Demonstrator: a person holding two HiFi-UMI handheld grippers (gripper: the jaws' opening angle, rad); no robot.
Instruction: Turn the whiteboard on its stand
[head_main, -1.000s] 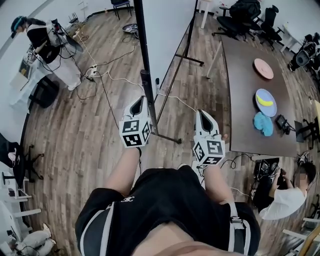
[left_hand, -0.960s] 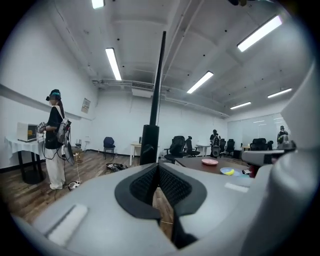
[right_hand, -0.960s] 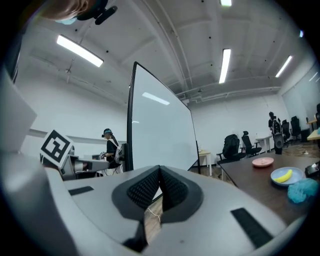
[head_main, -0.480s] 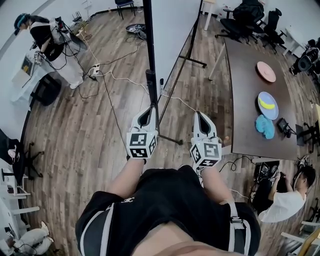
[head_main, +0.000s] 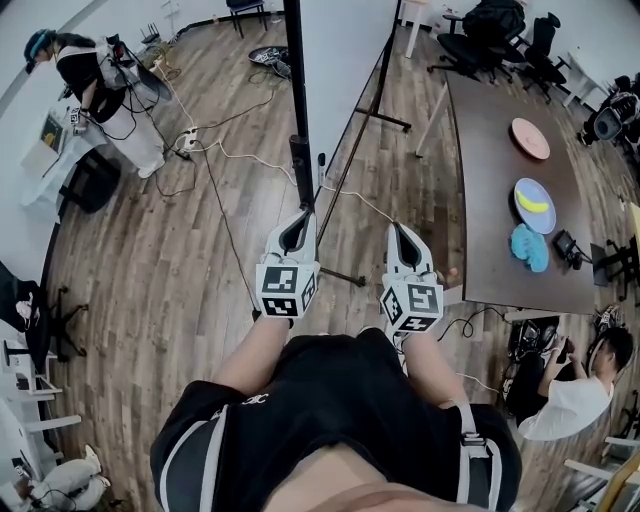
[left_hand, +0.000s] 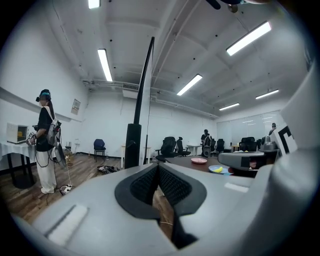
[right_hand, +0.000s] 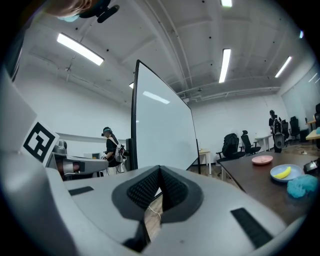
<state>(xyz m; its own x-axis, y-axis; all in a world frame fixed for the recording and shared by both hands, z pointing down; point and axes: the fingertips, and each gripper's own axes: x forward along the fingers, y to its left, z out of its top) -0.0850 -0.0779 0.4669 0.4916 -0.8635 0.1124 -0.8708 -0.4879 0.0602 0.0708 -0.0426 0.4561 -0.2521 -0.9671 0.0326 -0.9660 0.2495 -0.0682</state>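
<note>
We are holding both grippers out toward the whiteboard (head_main: 345, 60), which is standing nearly edge-on in the upper middle of the head view. The left gripper (head_main: 303, 215), fingers clenched on nothing, is sitting close by its black near edge, probably to push it round. The right gripper (head_main: 399, 232) is waiting, clenched and empty. The board is showing tall, white, blank and black-framed.

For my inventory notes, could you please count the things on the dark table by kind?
plates: 2, a pink plate and a blue plate
banana: 1
blue cloth: 1
small black object: 1
Total: 5
</note>
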